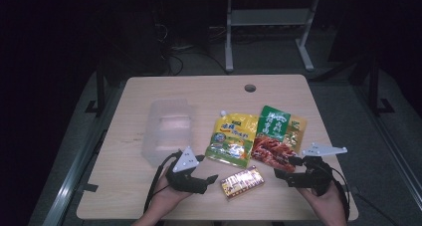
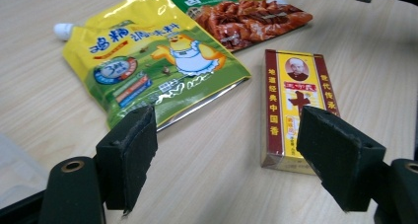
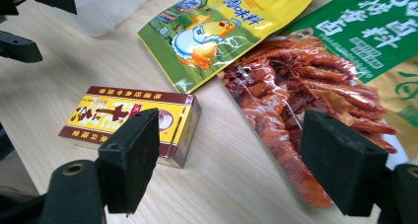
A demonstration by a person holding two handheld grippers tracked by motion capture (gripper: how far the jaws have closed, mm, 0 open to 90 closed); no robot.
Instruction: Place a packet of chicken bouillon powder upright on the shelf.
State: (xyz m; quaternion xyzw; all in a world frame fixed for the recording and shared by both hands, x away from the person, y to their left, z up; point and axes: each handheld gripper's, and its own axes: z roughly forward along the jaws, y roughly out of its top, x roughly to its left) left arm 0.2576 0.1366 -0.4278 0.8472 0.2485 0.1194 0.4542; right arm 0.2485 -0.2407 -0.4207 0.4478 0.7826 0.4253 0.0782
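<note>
Spice box, flat on the table, lies between the 2 claws: just ahead of the left gripper, whose jaws gape empty, and near the right gripper, equally wide and empty, beside the red-green pouch.

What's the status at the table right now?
Left hand-held gripper open, empty. Right hand-held gripper open, empty. Small box flat between them, untouched. Nothing blocking.
</note>
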